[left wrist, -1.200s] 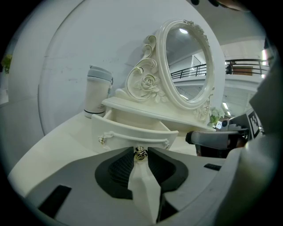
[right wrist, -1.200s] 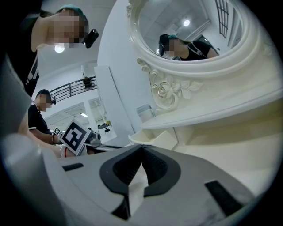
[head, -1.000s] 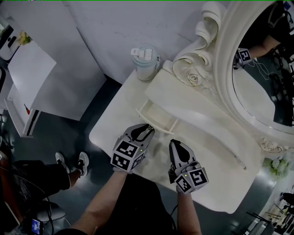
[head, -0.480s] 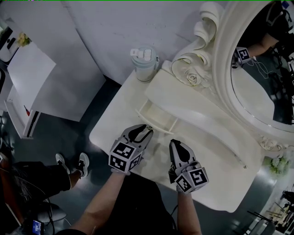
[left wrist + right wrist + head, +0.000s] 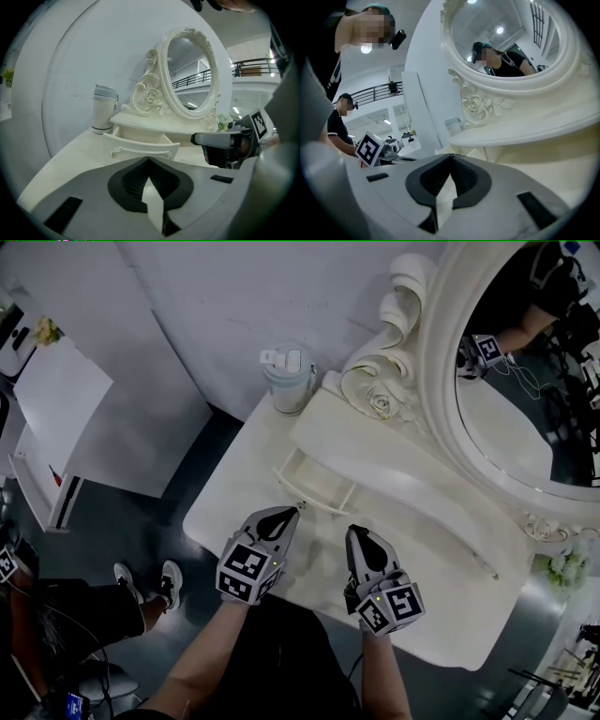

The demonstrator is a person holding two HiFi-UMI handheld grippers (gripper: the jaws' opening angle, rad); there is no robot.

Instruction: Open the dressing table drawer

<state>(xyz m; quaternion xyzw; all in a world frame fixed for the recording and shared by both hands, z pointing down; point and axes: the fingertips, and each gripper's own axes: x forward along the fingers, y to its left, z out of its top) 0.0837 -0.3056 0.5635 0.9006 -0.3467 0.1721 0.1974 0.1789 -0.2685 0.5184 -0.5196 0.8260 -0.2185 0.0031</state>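
One drawer pulled out; front faces table edge, long axis parallel.

right gripper: jaws together, empty | mirror: above, upper right | left gripper: at left

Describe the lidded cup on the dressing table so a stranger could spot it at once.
Find the cream dressing table with the big oval carved-frame mirror. At the table's far corner, left of the frame's rose scroll, stands a pale grey-green lidded tumbler. It is the only loose upright thing there; its neighbour, the small open drawer, is part of the furniture.
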